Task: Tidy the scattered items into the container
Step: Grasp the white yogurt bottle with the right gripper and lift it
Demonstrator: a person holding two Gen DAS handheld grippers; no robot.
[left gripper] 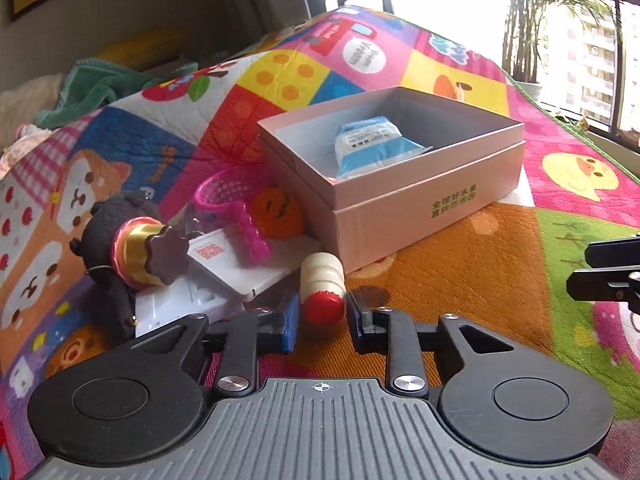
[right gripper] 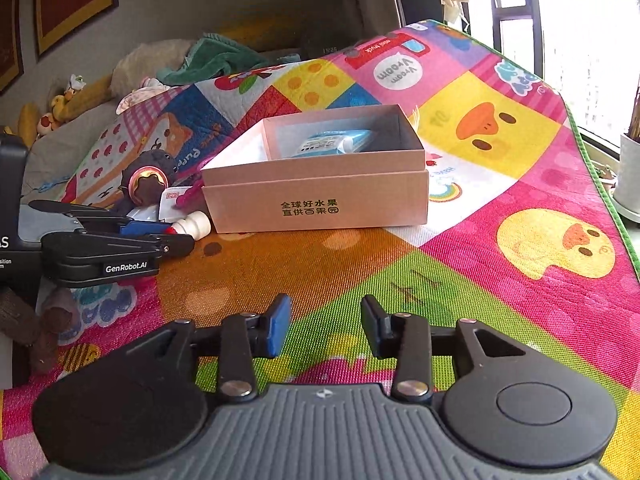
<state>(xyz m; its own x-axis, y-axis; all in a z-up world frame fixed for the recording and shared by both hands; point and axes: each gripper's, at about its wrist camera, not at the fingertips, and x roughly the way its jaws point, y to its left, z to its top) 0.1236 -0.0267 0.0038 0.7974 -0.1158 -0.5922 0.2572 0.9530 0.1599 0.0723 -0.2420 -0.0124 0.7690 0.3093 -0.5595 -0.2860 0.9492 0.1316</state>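
The small ribbed bottle (left gripper: 322, 289), lying beside the cardboard box (left gripper: 400, 184), is clamped at its red cap by the left gripper (left gripper: 322, 320), so it could be tipped out when lifted.

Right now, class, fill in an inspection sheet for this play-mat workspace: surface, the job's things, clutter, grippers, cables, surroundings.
Surface: bright cartoon play mat, lying flat.
Job's things: open cardboard box with a blue and white packet inside. Left of it, a pile: small white bottle with red cap on its side, pink toy net, orange toy, dark plush toy, white flat boxes.
Clutter: green cloth and soft toys beyond the mat.
Grippers: left gripper shut on the bottle's cap end; right gripper open, nothing between its fingers.
Cables: nothing seen.
Surroundings: window, potted plant, framed pictures on the wall.
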